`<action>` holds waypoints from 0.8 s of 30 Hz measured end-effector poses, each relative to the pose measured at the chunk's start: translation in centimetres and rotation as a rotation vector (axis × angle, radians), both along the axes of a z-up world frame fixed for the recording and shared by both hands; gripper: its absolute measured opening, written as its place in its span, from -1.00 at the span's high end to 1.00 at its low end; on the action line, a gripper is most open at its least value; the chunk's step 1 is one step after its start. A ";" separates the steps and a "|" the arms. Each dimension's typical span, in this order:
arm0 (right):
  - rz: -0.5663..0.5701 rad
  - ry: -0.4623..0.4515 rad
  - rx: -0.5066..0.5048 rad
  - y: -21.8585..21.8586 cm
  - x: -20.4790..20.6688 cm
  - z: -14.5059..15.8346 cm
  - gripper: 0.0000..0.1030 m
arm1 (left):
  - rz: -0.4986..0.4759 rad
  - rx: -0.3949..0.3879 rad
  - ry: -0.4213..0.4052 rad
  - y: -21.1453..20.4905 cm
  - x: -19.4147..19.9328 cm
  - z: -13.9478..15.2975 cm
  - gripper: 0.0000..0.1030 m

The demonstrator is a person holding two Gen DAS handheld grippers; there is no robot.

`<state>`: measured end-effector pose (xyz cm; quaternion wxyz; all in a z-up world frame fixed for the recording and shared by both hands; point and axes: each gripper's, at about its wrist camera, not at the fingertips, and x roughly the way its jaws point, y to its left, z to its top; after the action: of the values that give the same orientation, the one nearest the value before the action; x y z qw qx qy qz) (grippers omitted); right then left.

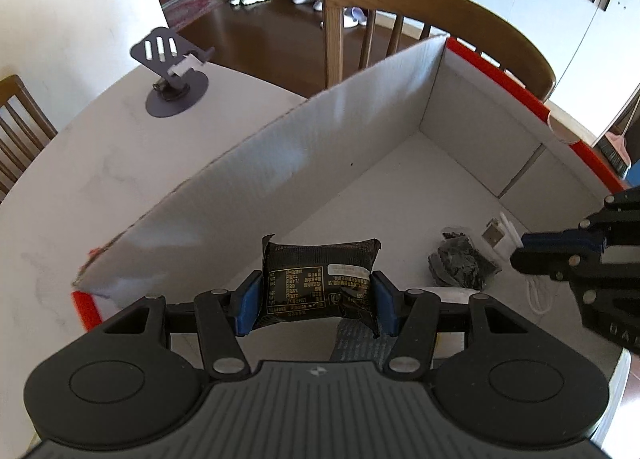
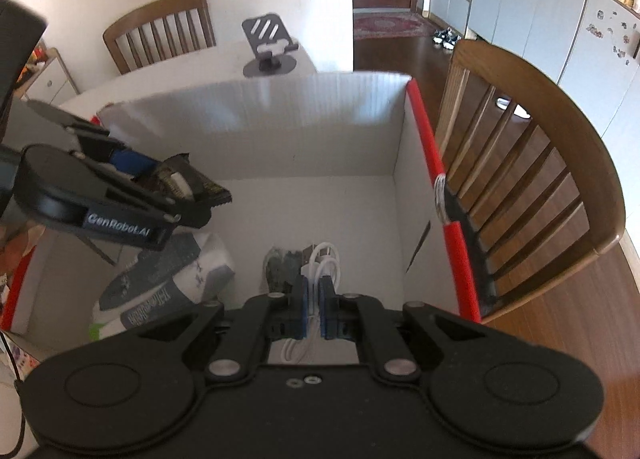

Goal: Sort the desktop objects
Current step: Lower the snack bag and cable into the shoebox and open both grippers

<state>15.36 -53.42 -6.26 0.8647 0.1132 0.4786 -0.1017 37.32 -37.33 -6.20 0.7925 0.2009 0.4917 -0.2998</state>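
Note:
My left gripper [image 1: 316, 299] is shut on a black snack packet [image 1: 318, 279] and holds it above the floor of a white cardboard box with a red rim [image 1: 496, 67]. From the right wrist view the left gripper [image 2: 188, 195] with the packet [image 2: 196, 187] hangs inside the box [image 2: 424, 139] at the left. My right gripper [image 2: 314, 311] is shut on a white USB cable [image 2: 326, 259] low in the box; it also shows in the left wrist view [image 1: 520, 255]. A dark crumpled wrapper [image 1: 460, 263] lies beside the cable.
A grey-and-white tissue pack [image 2: 168, 283] lies on the box floor. A dark phone stand [image 1: 172, 75] is on the white table [image 1: 80, 179] beyond the box. Wooden chairs [image 2: 540, 163] stand around the table.

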 end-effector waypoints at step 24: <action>-0.010 0.032 0.041 -0.3 0.1 -0.2 0.50 | 0.044 0.030 0.083 -0.5 0.2 -1.8 -0.30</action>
<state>15.43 -53.70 -6.47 0.8538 0.1319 0.4939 -0.0980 37.48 -37.79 -7.97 0.7746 0.1892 0.5331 -0.2829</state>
